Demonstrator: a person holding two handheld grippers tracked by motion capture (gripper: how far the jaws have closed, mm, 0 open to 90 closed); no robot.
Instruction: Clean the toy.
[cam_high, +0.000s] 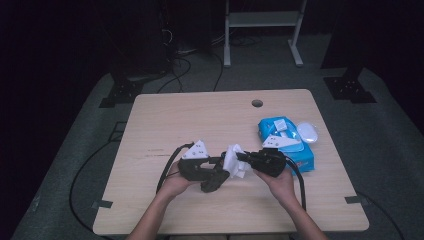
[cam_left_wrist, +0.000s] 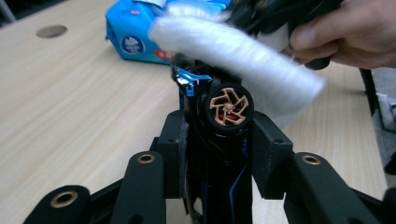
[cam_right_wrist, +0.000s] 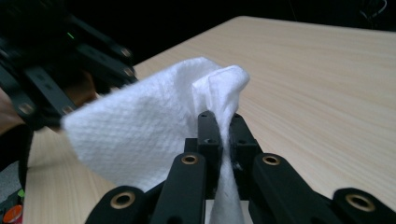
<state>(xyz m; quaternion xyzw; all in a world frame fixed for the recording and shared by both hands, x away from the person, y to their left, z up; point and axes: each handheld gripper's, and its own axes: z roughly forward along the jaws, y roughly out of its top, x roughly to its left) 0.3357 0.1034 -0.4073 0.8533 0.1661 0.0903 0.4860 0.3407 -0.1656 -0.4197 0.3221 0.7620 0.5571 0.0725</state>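
Black hand-held gripper (cam_high: 220, 172) and its twin (cam_high: 242, 156): brass-ringed screws along linkage arms, grey three-cornered top plates, black cables trailing. Forearms unsleeved.

black toy car (cam_left_wrist: 224, 140) (bronze wheel up) under a crumpled white wipe (cam_right_wrist: 154, 126), above the table

Dim room, lit table, blurred close-ups.

A dim recording lab (bare wooden table (cam_high: 200, 115), floor cables (cam_high: 177, 70), stand legs (cam_high: 227, 45)).
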